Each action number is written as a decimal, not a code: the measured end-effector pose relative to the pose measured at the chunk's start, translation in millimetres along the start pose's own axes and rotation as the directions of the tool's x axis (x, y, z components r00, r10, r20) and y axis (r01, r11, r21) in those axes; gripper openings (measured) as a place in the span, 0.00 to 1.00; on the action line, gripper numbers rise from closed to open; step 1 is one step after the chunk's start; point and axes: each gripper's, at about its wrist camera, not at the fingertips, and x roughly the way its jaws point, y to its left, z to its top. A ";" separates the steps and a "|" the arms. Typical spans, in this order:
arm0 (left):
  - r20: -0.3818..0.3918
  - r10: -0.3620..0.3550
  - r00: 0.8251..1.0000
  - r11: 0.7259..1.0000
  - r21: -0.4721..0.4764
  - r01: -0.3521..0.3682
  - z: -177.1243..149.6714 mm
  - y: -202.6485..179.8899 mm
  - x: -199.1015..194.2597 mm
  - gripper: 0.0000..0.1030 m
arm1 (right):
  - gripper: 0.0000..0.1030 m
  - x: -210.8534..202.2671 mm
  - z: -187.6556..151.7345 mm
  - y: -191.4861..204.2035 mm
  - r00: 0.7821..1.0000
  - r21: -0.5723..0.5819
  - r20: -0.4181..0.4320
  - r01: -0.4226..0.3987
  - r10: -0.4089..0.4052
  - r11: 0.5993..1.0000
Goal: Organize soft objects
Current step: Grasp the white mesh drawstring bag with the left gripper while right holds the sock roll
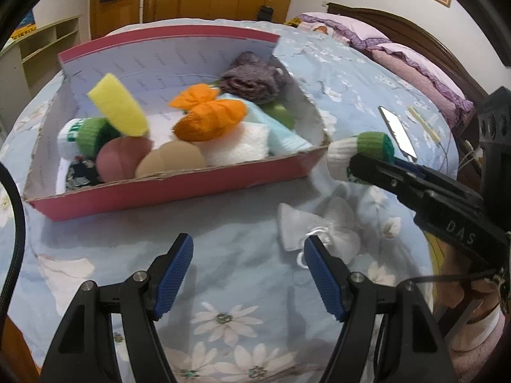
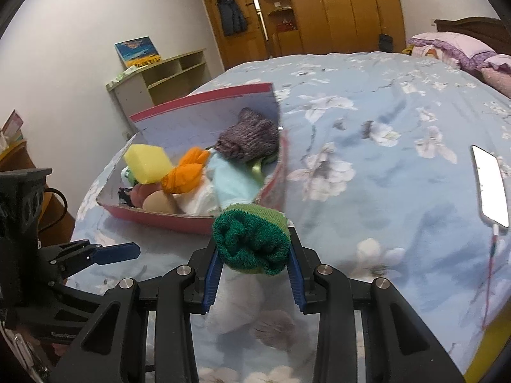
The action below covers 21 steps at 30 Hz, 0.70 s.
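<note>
The right gripper [image 2: 254, 257] pinched a rolled sock [image 2: 252, 242], its ribbed blue pads [image 2: 213, 282] pressed against both sides of the dark green terry cuff; the white knit foot hung below between the black arms. The sock was held off the bedspread [image 2: 383, 146], just beside the near right corner of the box [image 1: 179, 188]. The left gripper [image 1: 247, 274] hovered low over the bedspread with its jaws spread wide and nothing between them; its right pad sat just beside a small white cloth pouch [image 1: 322, 226] with a looped drawstring, lying crumpled on the fabric. The box was shallow cardboard, red outside, pale printed paper inside, with torn rough edges. Inside it lay a yellow foam sponge block [image 1: 119, 107] tilted on end, an orange crinkled cloth bundle [image 1: 210, 113], a purple-grey fuzzy knit roll [image 1: 252, 78], a light blue folded towel [image 1: 281, 134], a white fluffy cloth [image 1: 238, 146], two smooth rounded pads in tan [image 1: 172, 161] and dusky pink [image 1: 123, 156], and another green-cuffed white sock [image 1: 83, 132]. Raised letters "DAS" were legible on the right gripper's housing in the left wrist view. A phone [image 2: 490, 185] with a lit screen lay on the floral blue bedspread, well apart from the box.
</note>
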 end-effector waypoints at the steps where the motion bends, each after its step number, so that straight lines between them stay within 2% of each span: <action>1: 0.000 -0.006 1.000 1.000 0.003 0.006 0.5 -2.4 0.6 0.73 | 0.36 -1.8 -0.9 -3.3 1.000 0.002 0.000 0.008 -0.008 1.000; 12: -0.022 -0.069 0.997 0.996 0.059 0.070 5.5 -36.3 20.8 0.73 | 0.36 -13.4 -13.1 -28.8 0.999 -0.004 -0.012 0.045 -0.045 0.999; 16: -0.039 -0.067 0.997 0.994 0.081 0.070 5.1 -47.0 33.4 0.73 | 0.36 -13.1 -15.1 -35.2 0.999 -0.001 -0.012 0.048 -0.048 0.999; 21: -0.050 -0.027 0.998 0.992 0.123 0.033 3.2 -56.0 51.6 0.73 | 0.36 -13.1 -18.3 -42.6 0.999 0.017 -0.007 0.041 -0.041 0.999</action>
